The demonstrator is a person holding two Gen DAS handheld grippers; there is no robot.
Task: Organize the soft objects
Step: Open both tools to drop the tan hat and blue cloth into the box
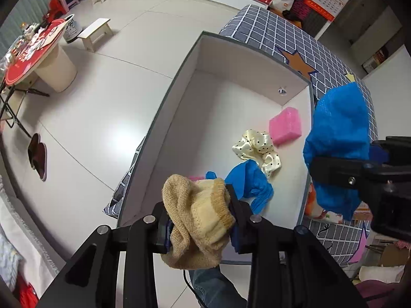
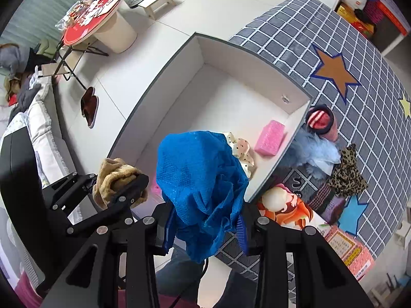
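My left gripper (image 1: 200, 220) is shut on a tan knitted sock (image 1: 197, 220) and holds it above the near end of the white box (image 1: 179, 82). My right gripper (image 2: 205, 220) is shut on a blue mesh cloth (image 2: 200, 179), also held over the box's near end; this cloth shows in the left wrist view (image 1: 336, 138). In the box lie a pink sponge (image 1: 285, 125), a cream dotted scrunchie (image 1: 257, 148) and a blue glove (image 1: 249, 182). The sock and left gripper show in the right wrist view (image 2: 115, 177).
The box sits on a grey checked cloth (image 2: 359, 38). Right of the box lie a striped sock roll (image 2: 321, 122), a light blue fluffy item (image 2: 313, 151), a leopard scrunchie (image 2: 346, 172) and a cartoon box (image 2: 287, 205). Slippers (image 2: 89, 106), stools and a round table (image 2: 90, 23) stand on the floor.
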